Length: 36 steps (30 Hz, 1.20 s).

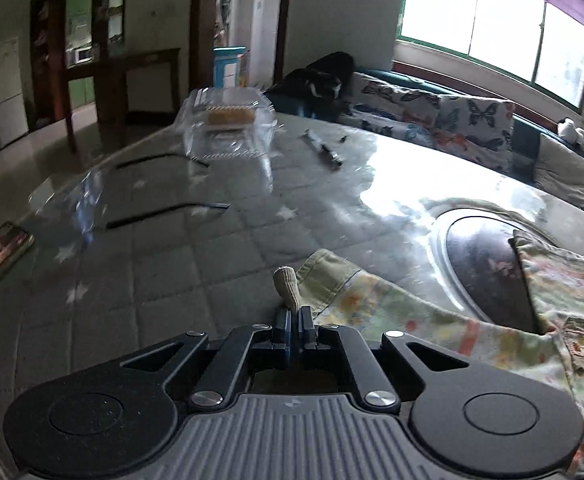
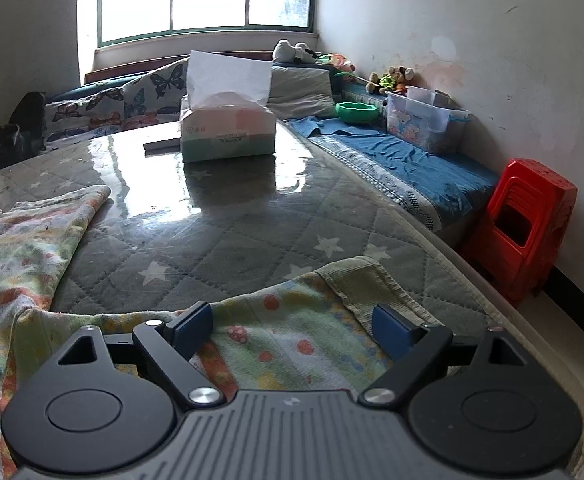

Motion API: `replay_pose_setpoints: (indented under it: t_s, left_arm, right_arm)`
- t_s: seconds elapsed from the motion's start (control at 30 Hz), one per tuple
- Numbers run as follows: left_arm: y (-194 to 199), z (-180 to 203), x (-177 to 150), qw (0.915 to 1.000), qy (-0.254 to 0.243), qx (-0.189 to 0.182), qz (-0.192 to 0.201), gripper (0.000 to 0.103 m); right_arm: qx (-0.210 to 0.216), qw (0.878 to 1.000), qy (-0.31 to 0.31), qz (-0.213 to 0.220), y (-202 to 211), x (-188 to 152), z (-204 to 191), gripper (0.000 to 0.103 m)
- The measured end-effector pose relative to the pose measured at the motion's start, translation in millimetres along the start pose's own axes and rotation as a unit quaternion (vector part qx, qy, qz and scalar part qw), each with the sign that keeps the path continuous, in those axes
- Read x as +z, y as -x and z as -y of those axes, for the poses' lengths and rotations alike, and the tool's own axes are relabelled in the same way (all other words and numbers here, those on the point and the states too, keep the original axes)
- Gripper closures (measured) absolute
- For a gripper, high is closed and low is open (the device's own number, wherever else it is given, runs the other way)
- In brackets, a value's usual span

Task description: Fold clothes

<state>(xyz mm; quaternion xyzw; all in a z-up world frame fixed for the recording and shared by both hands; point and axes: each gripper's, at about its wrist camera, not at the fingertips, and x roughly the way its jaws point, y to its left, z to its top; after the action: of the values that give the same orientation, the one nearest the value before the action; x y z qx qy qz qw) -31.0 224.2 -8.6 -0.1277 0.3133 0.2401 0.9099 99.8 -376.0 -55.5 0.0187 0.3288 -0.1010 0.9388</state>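
Left gripper (image 1: 294, 317): clenched – jaws pinched tight on a ribbed beige cuff (image 1: 286, 285) of the garment; the cuff sticks up out of the pads.
Right gripper (image 2: 292, 326): released, jaws spread wide, hovering just over a green-edged corner of the garment near the table's right edge. Can't tell if pads touch the cloth.
Garment (image 1: 432, 320): pale print w/ orange, green & yellow patches, a small patch pocket showing – spread loosely on the near part of the table, partly rumpled. In right wrist view (image 2: 19, 248) it runs from the left side across under the gripper.
Table (image 1: 171, 260): grey quilted cover w/ white stars under a glossy clear sheet; round dark inset (image 1: 480, 264) at right, partly covered by the garment.
Clear plastic box (image 1: 227, 124): far end of table, sth yellow inside, well apart from the garment.
Pen-like item (image 1: 326, 150): lies near the box.
Tissue pack (image 2: 227, 130): far side in right wrist view, a tissue standing up.
Red stool (image 2: 528, 224): on the floor beside the table, against the wall.
Bench cushions (image 2: 131, 100): butterfly print – below the window.
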Motion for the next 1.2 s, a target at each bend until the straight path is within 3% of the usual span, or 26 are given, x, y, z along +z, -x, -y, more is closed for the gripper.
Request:
replay_pose_setpoints:
  t_s: [0.23, 0.4, 0.5, 0.63, 0.8, 1.0, 1.2]
  left_arm:
    - [-5.9, -10.4, -2.6, 0.9996, 0.004, 0.027, -0.009, 0.099]
    - [-7.7, -14.3, -3.1, 0.9989, -0.004, 0.041, -0.022, 0.086]
    - [0.8, -14.1, 2.0, 0.9989, -0.011, 0.045, -0.011, 0.085]
    - [12.5, 3.3, 12.4, 0.9994, -0.031, 0.012, 0.006, 0.085]
    - [1.8, 41.5, 9.8, 0.9955, -0.08, -0.049, -0.014, 0.085]
    - [-19.0, 54.8, -1.5, 0.9923, -0.105, -0.049, -0.044, 0.085]
    - [-25.4, 47.4, 3.9, 0.9932, -0.105, -0.025, -0.043, 0.083]
  right_arm:
    - [0.025, 1.0, 0.016, -0.008, -12.3, 10.6, -15.6, 0.011]
    - [0.033, 0.999, 0.032, -0.009, -14.7, 15.3, -22.4, 0.01]
    - [0.034, 0.999, 0.034, -0.006, -9.7, 16.9, -21.1, 0.011]
    - [0.056, 0.997, 0.045, 0.004, 4.3, 21.4, -26.9, 0.011]
    - [0.107, 0.992, 0.072, 0.01, 19.4, 28.0, -50.3, 0.011]
    - [0.157, 0.981, 0.114, 0.003, 25.1, 27.1, -89.9, 0.014]
    - [0.172, 0.976, 0.136, -0.013, 17.2, 24.5, -112.7, 0.021]
